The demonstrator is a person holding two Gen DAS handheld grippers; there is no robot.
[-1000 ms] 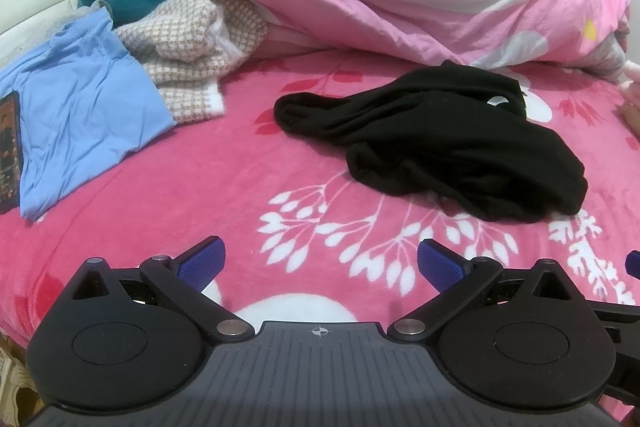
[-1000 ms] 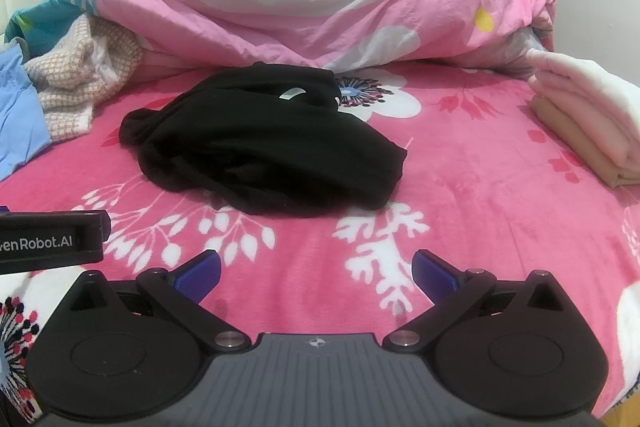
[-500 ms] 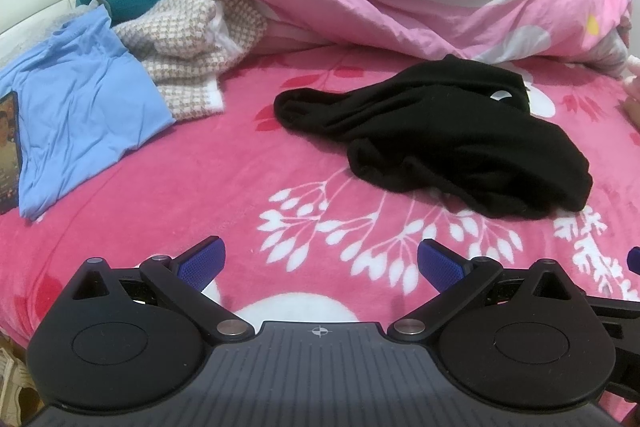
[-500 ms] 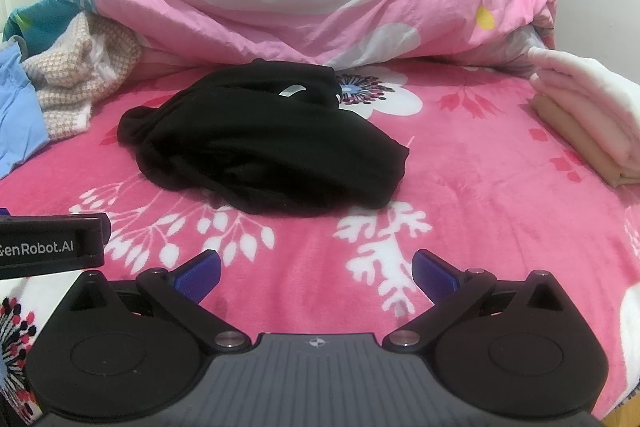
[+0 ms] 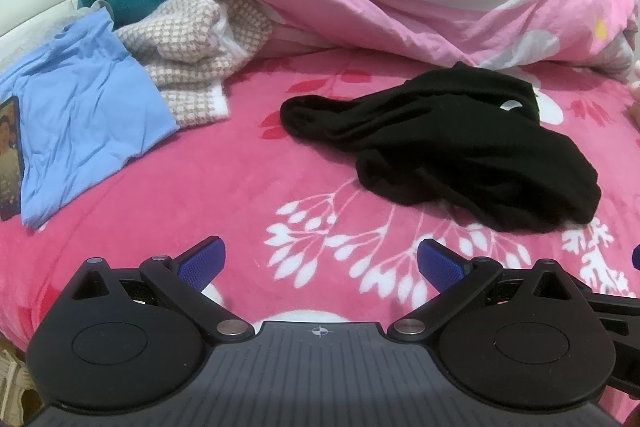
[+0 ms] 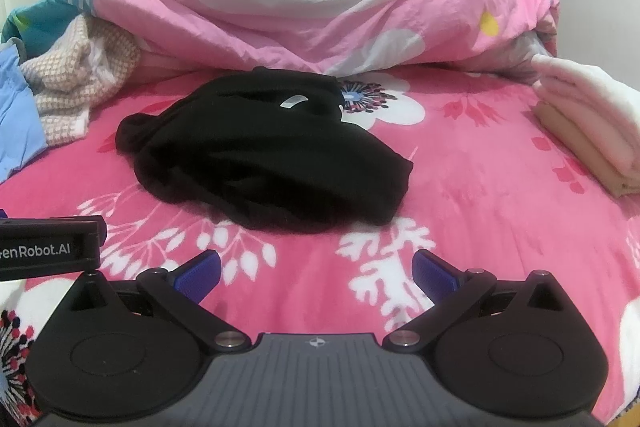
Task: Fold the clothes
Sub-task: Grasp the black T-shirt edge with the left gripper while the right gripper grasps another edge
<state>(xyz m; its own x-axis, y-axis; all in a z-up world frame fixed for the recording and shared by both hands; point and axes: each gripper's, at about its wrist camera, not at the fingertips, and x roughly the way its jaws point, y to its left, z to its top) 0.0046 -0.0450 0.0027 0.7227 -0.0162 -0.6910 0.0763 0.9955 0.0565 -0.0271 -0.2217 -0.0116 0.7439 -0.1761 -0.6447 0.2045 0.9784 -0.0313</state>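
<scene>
Pink floral bed [image 6: 480, 187] carries a crumpled black garment [image 6: 264, 155], its white neck label [image 6: 294, 101] unreadable, lying ahead of both grippers' spread, empty fingers [image 6: 198, 273]. Left gripper [image 5: 320, 261] beside right gripper [image 6: 316, 273] reads "enRobot.AI" in the right wrist view.

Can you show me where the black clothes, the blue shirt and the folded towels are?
black garment [image 6: 272, 155]: right wrist view, on its crumpled middle.
blue garment [image 5: 84, 115]: left wrist view, on its flat middle.
folded pale stack [image 6: 588, 123]: right wrist view, on the top layer.
</scene>
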